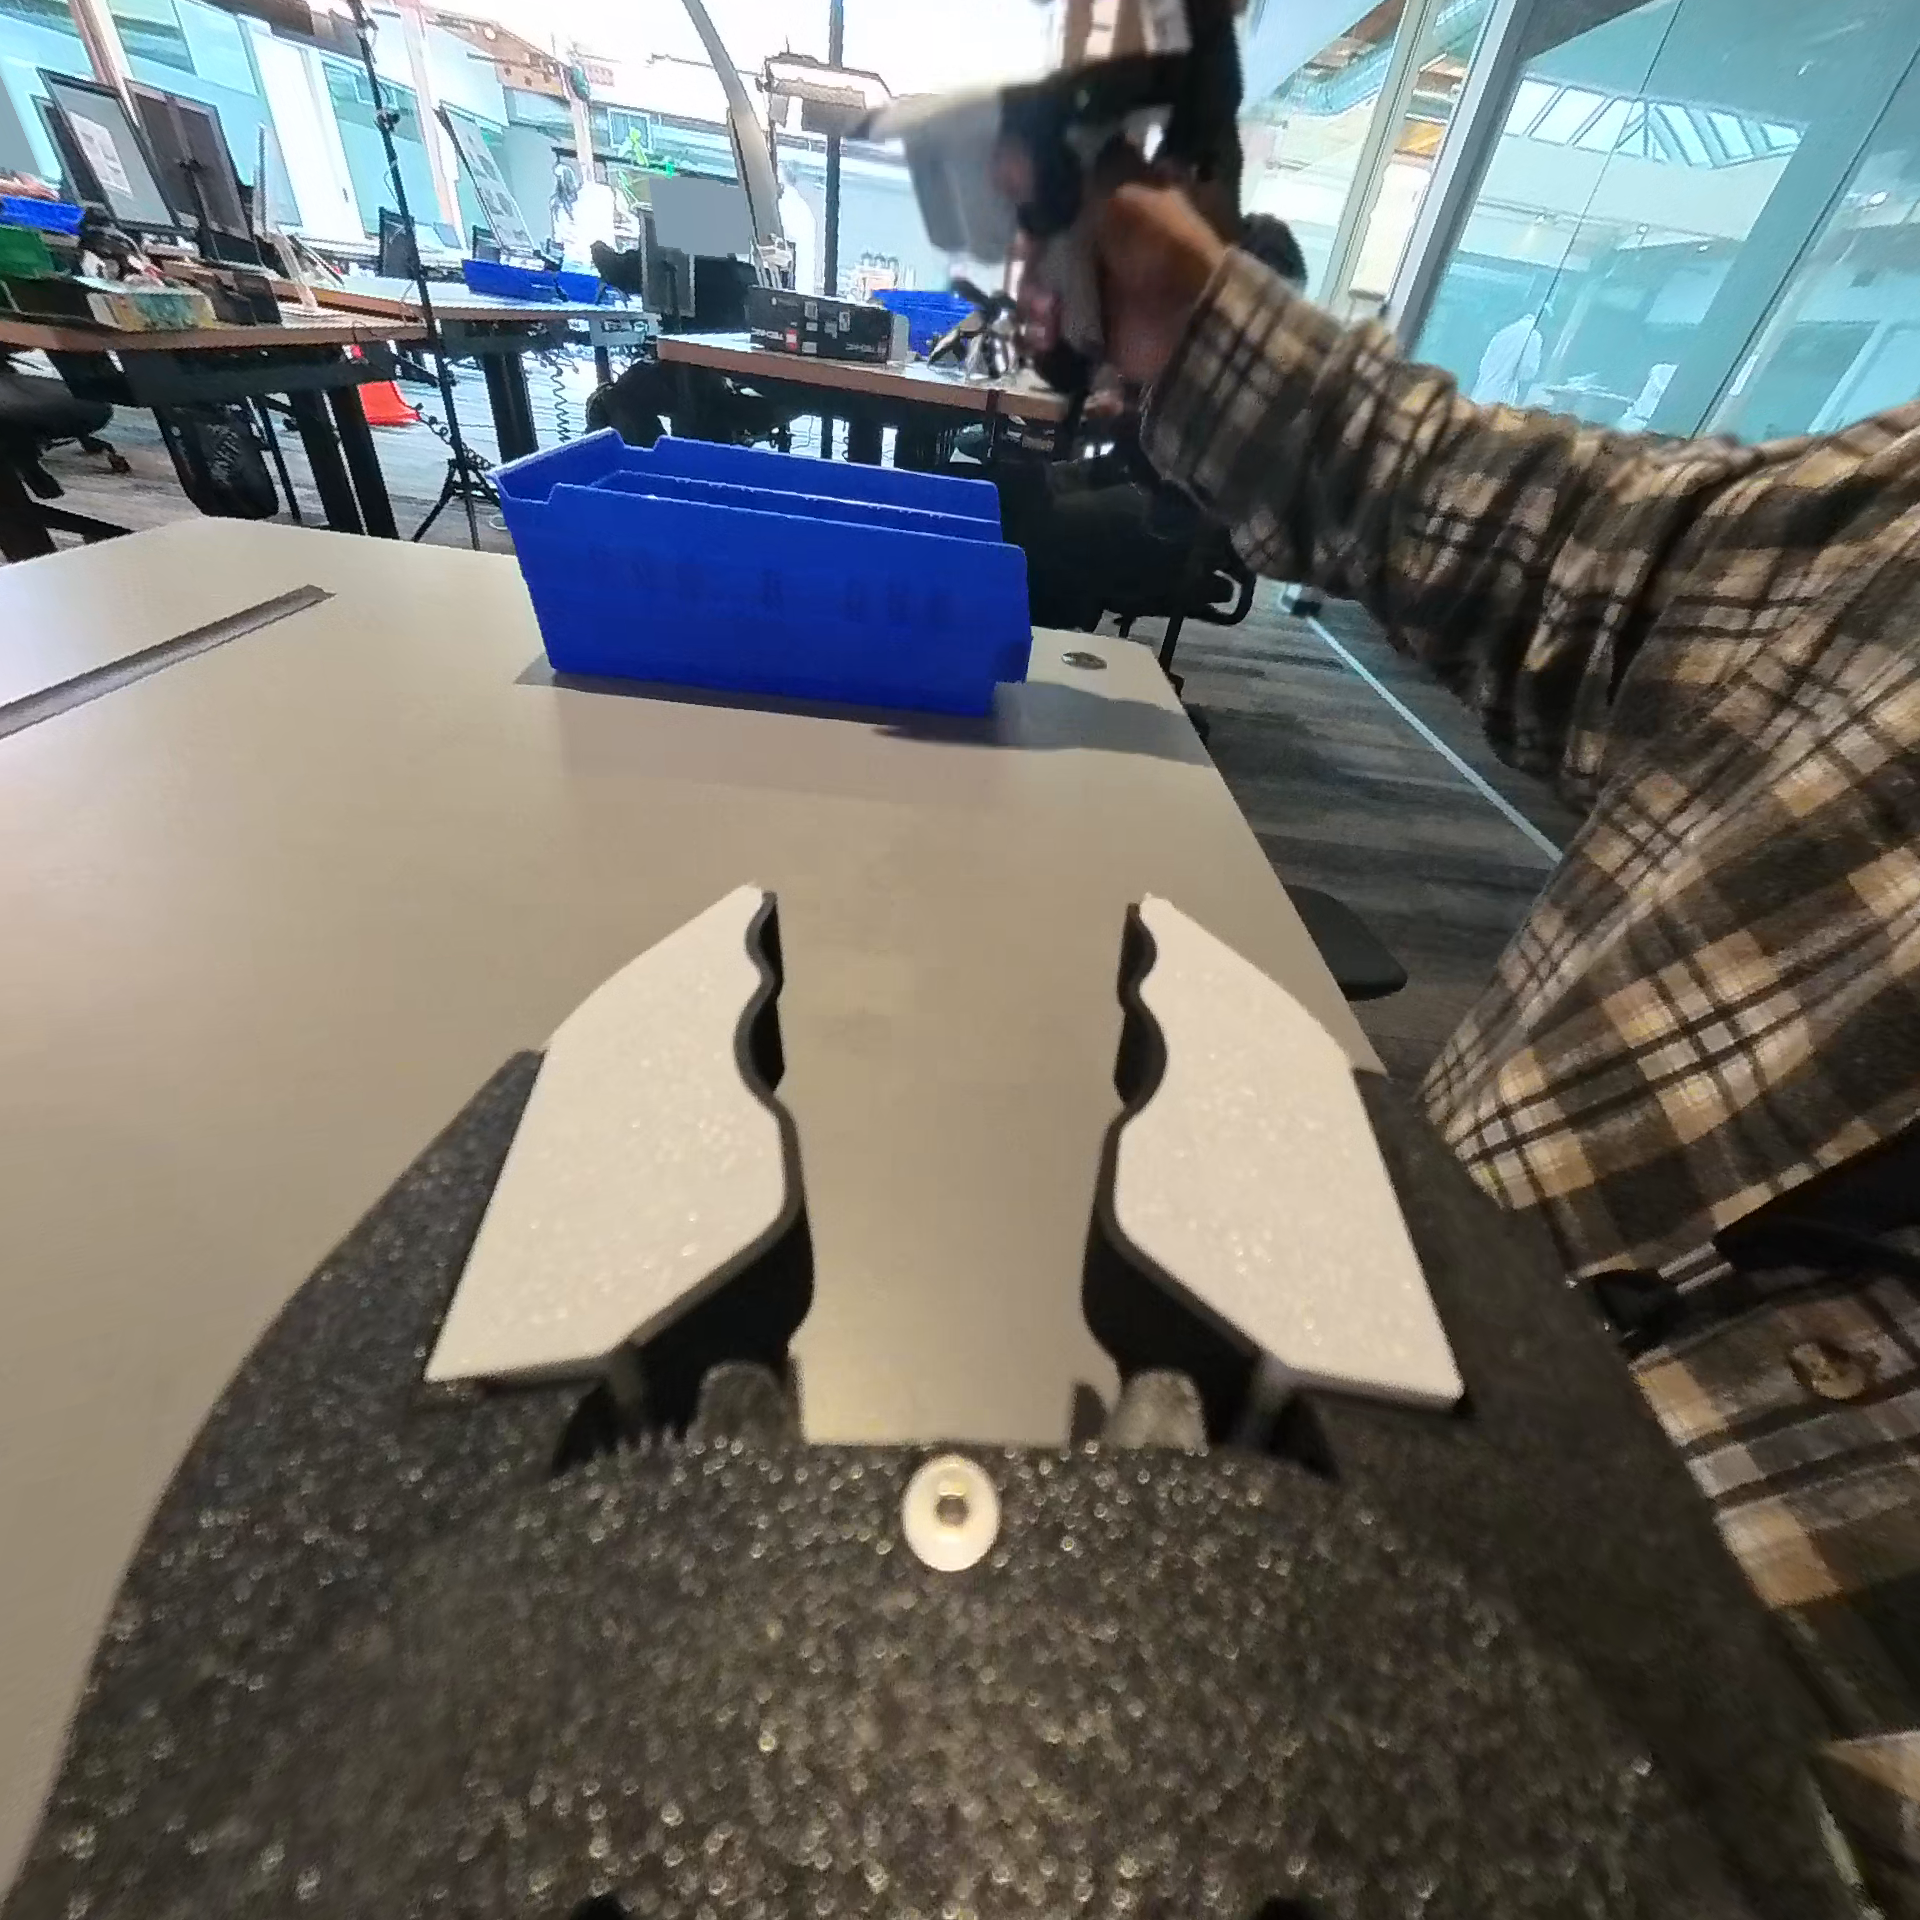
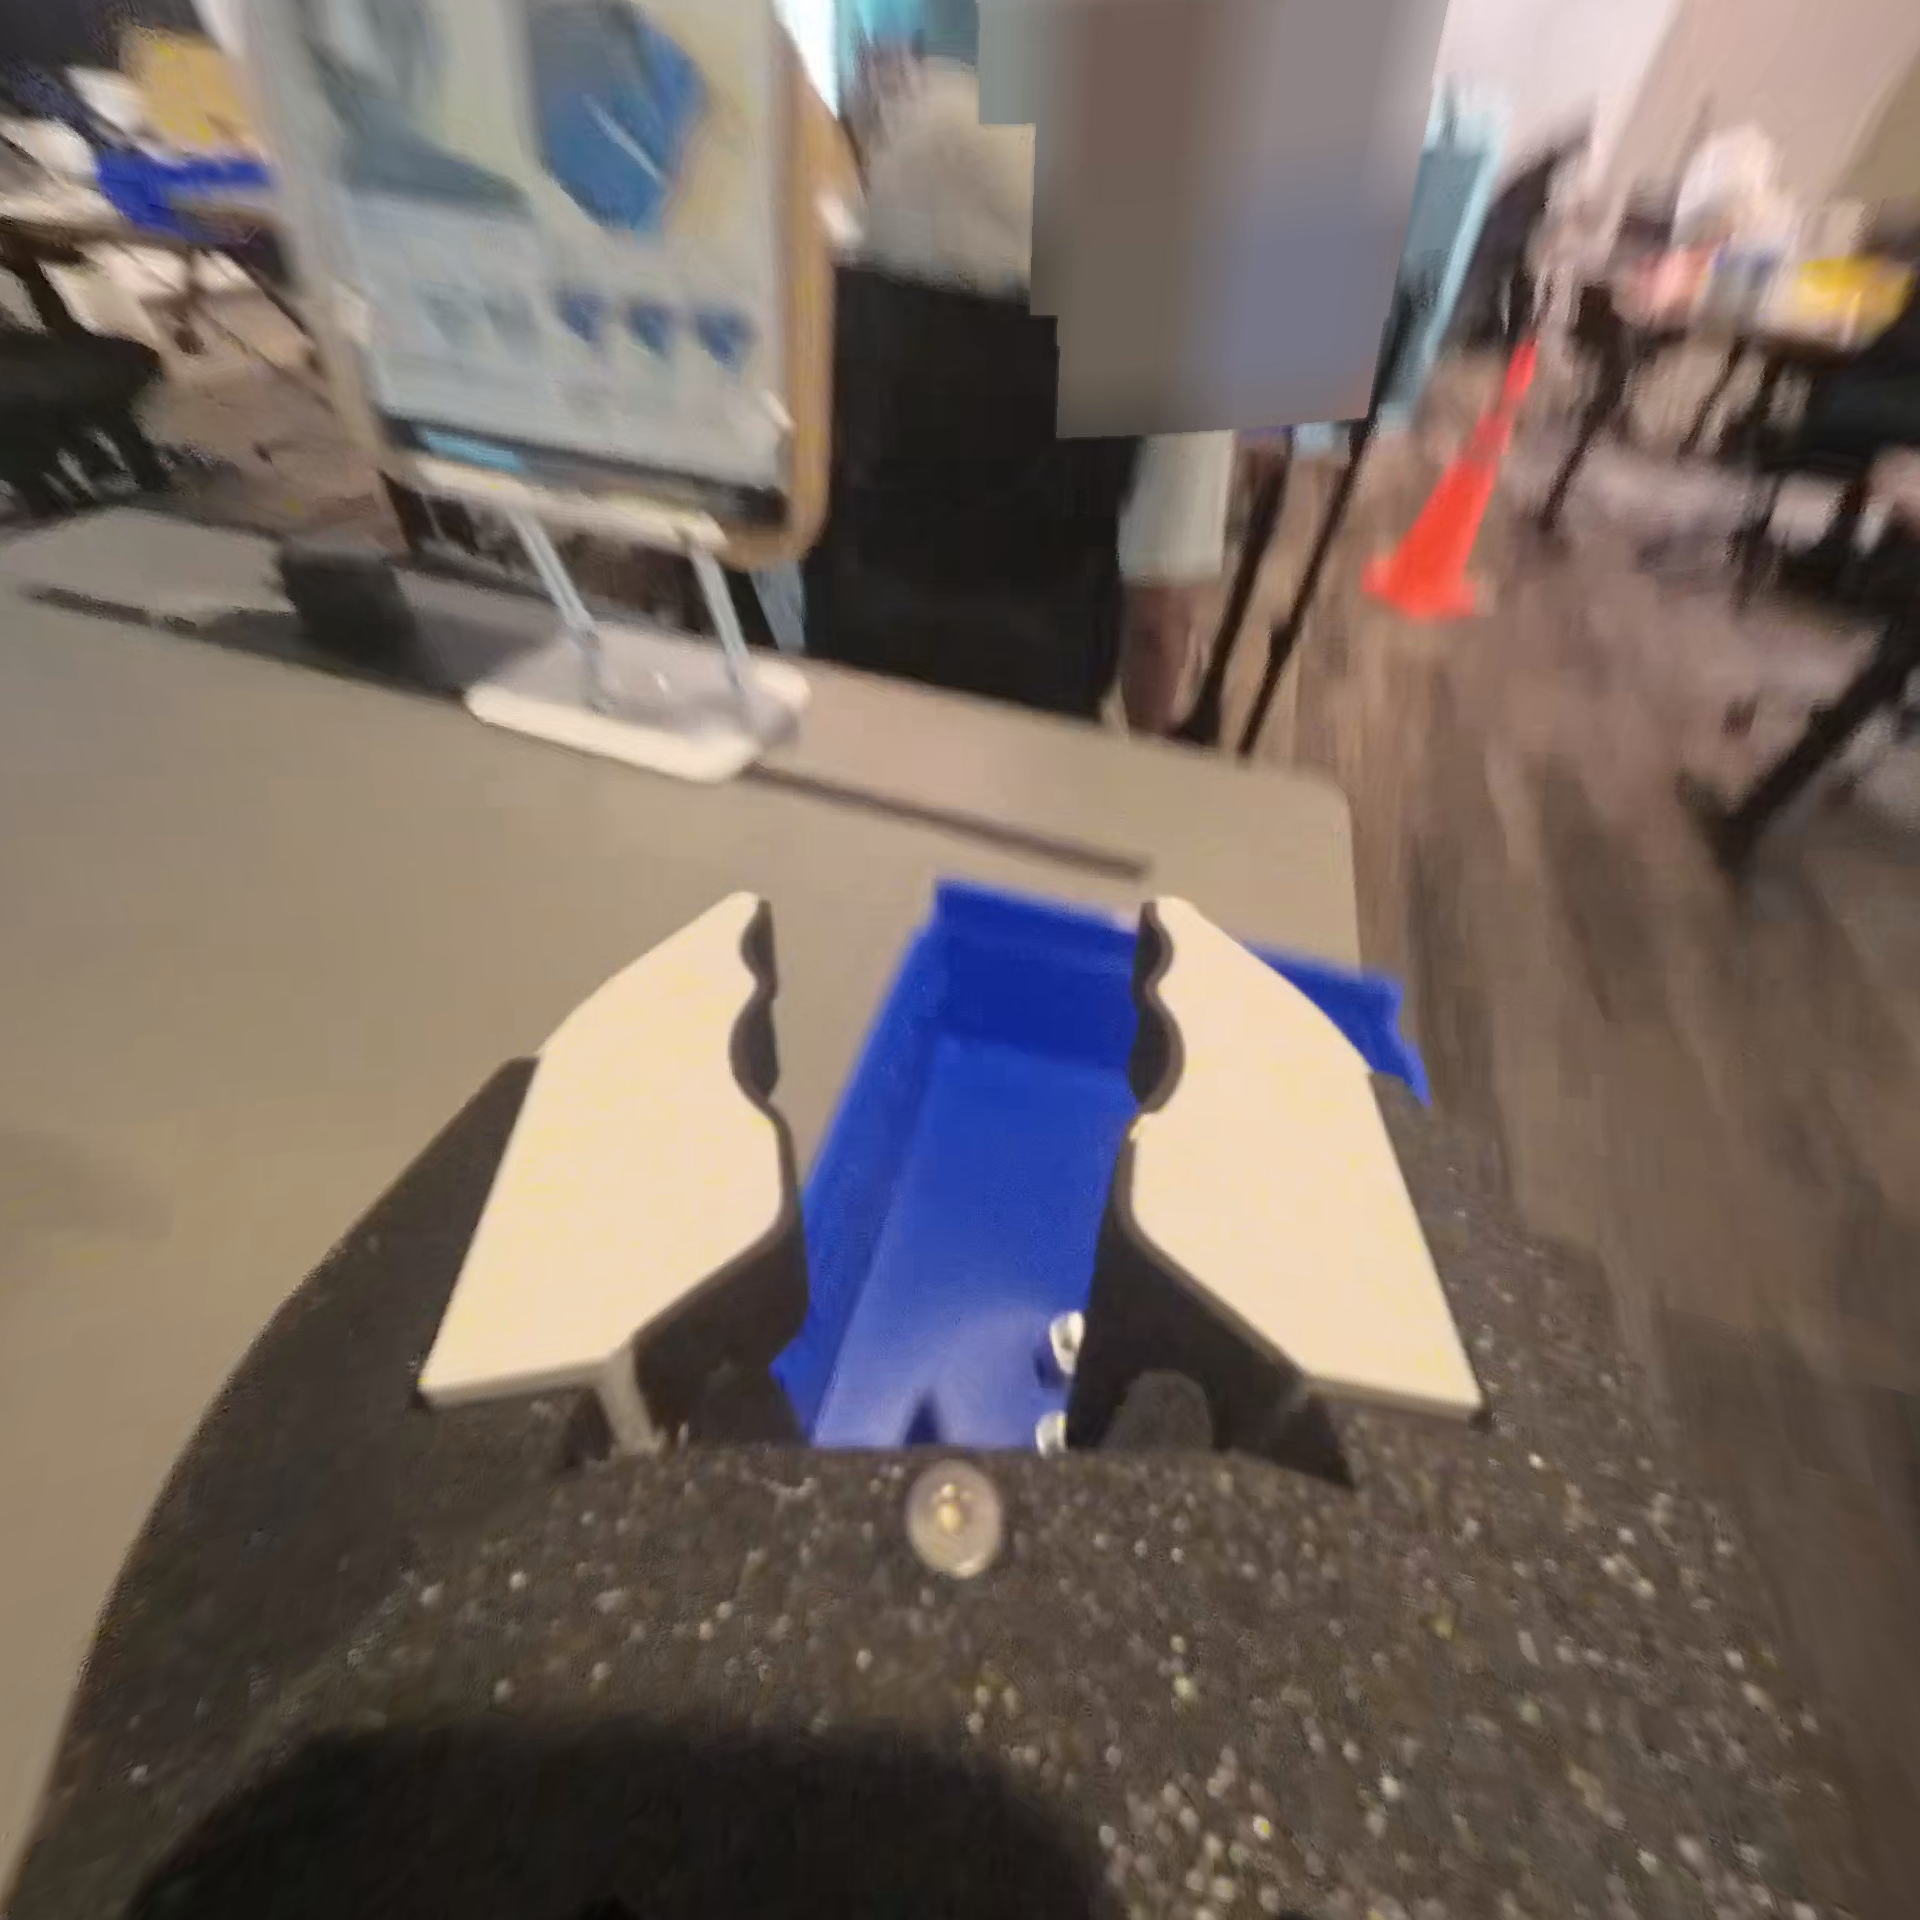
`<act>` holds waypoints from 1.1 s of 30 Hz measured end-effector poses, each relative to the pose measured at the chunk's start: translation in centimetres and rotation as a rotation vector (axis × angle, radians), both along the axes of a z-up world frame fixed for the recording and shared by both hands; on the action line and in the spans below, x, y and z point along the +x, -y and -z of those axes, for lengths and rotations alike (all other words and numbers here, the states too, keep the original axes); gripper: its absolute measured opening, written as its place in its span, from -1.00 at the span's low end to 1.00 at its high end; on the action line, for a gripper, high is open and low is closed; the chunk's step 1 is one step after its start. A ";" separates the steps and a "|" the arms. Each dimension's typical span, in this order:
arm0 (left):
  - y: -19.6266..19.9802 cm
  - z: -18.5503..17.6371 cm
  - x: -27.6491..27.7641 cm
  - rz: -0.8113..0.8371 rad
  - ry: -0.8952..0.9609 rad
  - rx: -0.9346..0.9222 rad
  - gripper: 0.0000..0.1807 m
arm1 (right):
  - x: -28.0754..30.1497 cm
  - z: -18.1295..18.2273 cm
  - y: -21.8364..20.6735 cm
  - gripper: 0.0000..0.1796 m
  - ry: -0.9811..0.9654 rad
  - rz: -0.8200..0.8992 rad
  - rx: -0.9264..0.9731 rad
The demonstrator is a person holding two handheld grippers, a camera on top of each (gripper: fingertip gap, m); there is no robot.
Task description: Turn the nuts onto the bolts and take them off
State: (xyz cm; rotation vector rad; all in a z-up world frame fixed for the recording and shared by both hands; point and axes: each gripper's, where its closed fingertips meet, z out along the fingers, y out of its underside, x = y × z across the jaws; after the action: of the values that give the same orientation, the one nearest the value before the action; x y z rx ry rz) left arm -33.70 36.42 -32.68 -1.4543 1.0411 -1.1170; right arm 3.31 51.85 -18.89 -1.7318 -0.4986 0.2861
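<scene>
the right gripper is up high over the blue bin, looking down into it. its two fingers are spread wide and hold nothing. the picture is blurry, so it looks like it is moving fast. low in the bin, by the right wall, sit some small shiny metal bits. they may be the nuts or bolts, but they are too small and fuzzy to tell which.

the left gripper is low over the grey table. its fingers are spread too, with nothing between them. from there the blue bin stands at the far edge of the table, and a little metal piece lies on the table just beside the bin's right end. the right gripper shows high above the bin, held by a hand in a checked sleeve.

the job looks like it is just starting: get a piece out of the bin. to do it well, slow down first. go straight down near the right wall, keep the fingers wide, put one on each side of one shiny bit, then close softly. the wall is close, so a finger could bump it.
</scene>
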 end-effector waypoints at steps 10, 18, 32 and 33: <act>-0.3 -0.2 -0.3 -0.015 0.004 0.003 -0.32 | -19.5 1.2 5.9 -0.03 -0.023 -0.449 0.119; -0.6 0.0 -0.5 -0.026 -0.003 0.005 -0.32 | -27.6 11.9 5.7 0.02 -0.009 -0.587 0.055; -1.4 -3.6 -4.1 -0.147 0.014 0.064 -0.32 | -30.1 13.8 7.1 -0.06 -0.019 -0.651 0.102; -1.2 -4.6 -5.3 -0.176 0.013 0.080 -0.33 | -30.3 13.8 7.2 -0.07 -0.014 -0.656 0.105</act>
State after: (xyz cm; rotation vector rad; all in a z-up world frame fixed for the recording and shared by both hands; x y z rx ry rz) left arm -39.03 37.67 -28.04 -1.4427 0.9195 -0.9477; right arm -26.97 44.63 -32.74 -1.4210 -1.0483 0.7209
